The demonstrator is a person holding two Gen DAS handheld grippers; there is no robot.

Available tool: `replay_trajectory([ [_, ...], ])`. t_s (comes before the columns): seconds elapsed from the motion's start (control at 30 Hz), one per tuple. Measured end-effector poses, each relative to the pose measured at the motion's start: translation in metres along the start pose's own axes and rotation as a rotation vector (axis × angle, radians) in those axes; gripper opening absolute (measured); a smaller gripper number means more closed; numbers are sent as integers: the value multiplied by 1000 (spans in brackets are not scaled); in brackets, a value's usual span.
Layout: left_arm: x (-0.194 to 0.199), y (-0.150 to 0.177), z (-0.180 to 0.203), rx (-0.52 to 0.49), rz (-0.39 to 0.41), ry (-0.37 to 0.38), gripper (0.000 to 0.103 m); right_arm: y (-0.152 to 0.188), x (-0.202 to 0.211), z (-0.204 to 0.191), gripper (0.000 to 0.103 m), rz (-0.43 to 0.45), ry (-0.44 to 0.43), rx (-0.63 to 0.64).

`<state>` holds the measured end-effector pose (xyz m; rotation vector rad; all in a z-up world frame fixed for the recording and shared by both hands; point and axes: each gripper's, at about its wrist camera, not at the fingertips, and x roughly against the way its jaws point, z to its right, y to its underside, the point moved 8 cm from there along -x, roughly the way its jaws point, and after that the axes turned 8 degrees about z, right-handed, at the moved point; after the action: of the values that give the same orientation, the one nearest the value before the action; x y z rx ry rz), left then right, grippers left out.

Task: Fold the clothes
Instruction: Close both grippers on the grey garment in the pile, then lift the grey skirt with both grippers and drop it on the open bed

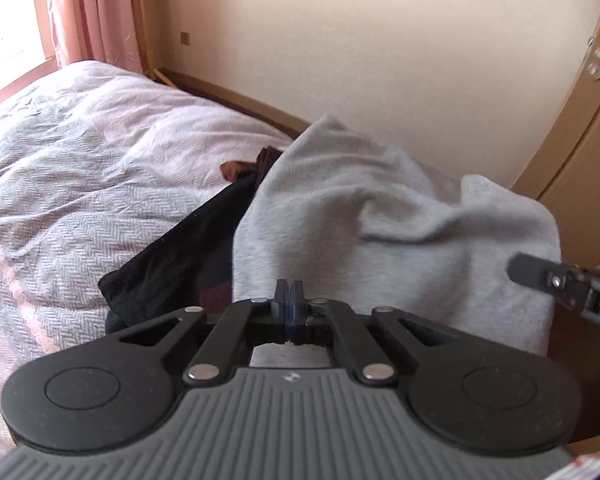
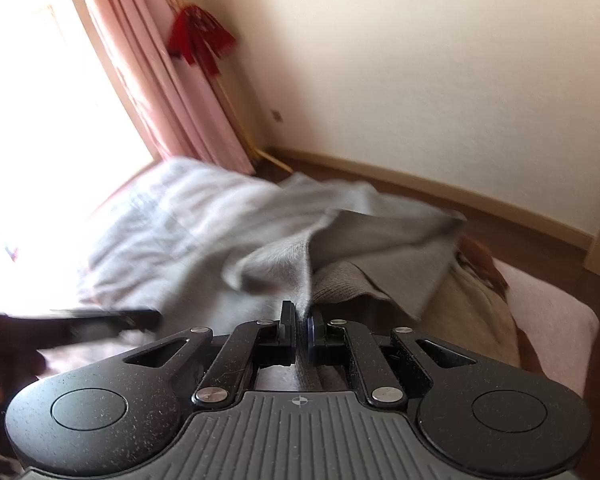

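Observation:
A light grey garment [image 1: 360,216] lies bunched and partly raised over the bed's near corner. My left gripper [image 1: 289,290] is shut with its fingertips at the garment's lower edge, which seems pinched between them. In the right wrist view a fold of the same grey garment [image 2: 284,236] runs down between the pads of my right gripper [image 2: 300,312], which is shut on it. The right gripper [image 1: 518,269] also pokes in at the right edge of the left wrist view. The left gripper [image 2: 140,317] is a dark blur at the left of the right wrist view.
A dark garment [image 1: 172,264] lies left of the grey one on the herringbone bed cover [image 1: 60,184]. A beige knit piece [image 2: 352,280] and a tan cloth [image 2: 476,312] lie under the grey garment. Pink curtains [image 2: 168,80], a red tassel [image 2: 200,40] and a wooden door [image 1: 588,128] border the bed.

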<state>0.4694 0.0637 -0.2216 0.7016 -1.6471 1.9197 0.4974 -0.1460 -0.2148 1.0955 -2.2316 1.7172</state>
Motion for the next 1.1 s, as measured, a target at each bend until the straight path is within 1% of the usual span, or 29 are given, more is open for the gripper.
replay_trajectory([
  [0.07,19,-4,1,29,39,18,0,-13,14,-25,1,41,-64,23],
  [0.17,48,-5,-7,77,77,8,0,-37,38,-70,0,116,-163,72],
  [0.23,71,-4,-20,120,102,-20,0,-50,56,-103,0,169,-231,116],
  [0.3,101,-1,-41,173,135,-58,0,-61,73,-138,0,192,-287,147],
  [0.43,175,13,-97,268,195,-184,0,-70,106,-213,0,224,-404,215],
  [0.53,240,35,-145,345,234,-285,0,-77,130,-271,0,255,-495,250],
  [0.63,309,64,-184,405,267,-388,0,-87,165,-324,0,309,-612,252],
  [0.7,359,88,-207,436,294,-455,2,-97,197,-360,0,360,-703,231],
  [0.8,426,124,-233,481,325,-529,3,-110,239,-406,0,394,-836,184],
  [0.9,489,162,-249,509,353,-597,3,-108,263,-448,0,361,-966,117],
  [1.03,571,209,-267,548,392,-693,3,-90,280,-507,0,260,-1124,23],
  [1.1,604,229,-272,567,398,-726,3,-79,289,-544,0,202,-1211,-14],
])
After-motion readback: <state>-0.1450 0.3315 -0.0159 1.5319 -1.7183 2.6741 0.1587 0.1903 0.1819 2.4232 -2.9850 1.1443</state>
